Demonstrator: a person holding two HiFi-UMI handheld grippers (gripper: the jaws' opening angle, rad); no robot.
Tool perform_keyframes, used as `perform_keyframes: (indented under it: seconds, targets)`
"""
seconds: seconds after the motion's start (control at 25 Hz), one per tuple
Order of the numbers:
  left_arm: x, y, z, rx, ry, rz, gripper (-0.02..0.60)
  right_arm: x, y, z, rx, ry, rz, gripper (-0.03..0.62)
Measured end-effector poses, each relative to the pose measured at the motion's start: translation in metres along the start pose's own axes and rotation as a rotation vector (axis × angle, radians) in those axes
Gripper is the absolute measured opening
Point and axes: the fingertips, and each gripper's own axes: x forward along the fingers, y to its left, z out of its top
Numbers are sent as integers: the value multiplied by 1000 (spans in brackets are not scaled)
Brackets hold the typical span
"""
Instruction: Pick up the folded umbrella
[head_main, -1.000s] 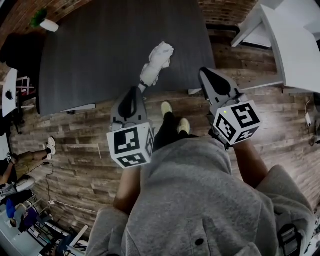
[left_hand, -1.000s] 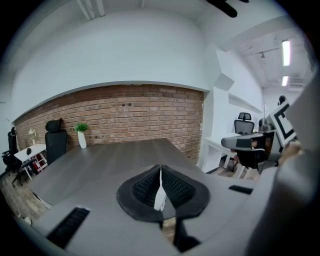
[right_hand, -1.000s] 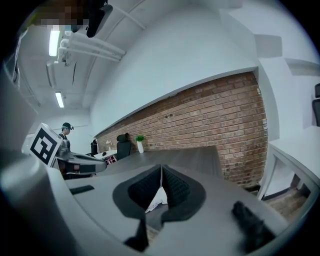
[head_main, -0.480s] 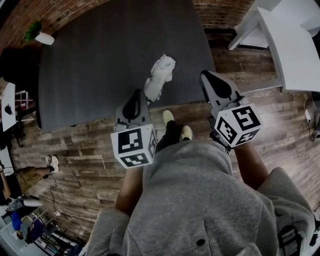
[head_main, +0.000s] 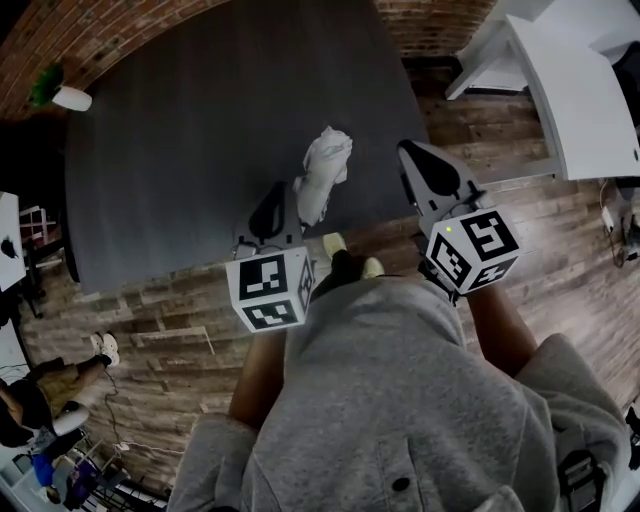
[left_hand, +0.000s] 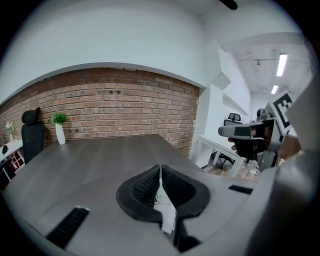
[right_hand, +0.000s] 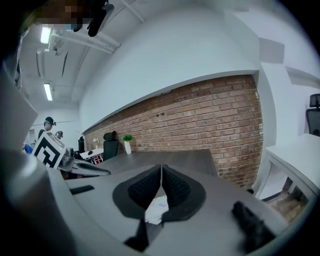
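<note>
Two grippers hang over the near edge of the dark table (head_main: 190, 130). The left gripper (head_main: 283, 190) has its fingers pinched together with nothing in them, right beside the white folded umbrella (head_main: 323, 172) lying on the table. Further right, the right gripper (head_main: 405, 148) has its fingers closed up and empty too.

The folded umbrella (head_main: 325, 170) lies on the table (head_main: 180, 120), near its front edge and toward its right end; a potted plant (head_main: 62, 95) stands at the table's far left corner; a brick wall (head_main: 120, 25) runs behind the table; a second desk (head_main: 580, 90) stands to the table's right; the left gripper (head_main: 282, 188) is over the table's front edge, just left of the umbrella; the right gripper (head_main: 408, 150) is at the table's front right corner.
</note>
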Motion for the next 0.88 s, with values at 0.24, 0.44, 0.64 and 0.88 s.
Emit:
perform_keyframes:
  seconds: [0.24, 0.44, 0.64, 0.88]
  targets:
    - [24, 9, -1, -2, 21, -41, 23, 21, -3, 6, -2, 6, -22, 25]
    - [44, 7, -10, 13, 63, -97, 23, 30, -11, 8, 8, 10, -43, 25]
    - [65, 5, -33, 17, 135, -150, 144, 37, -15, 3, 16, 24, -65, 25]
    - [83, 2, -65, 48, 230, -200, 235, 43, -18, 2, 21, 41, -87, 25]
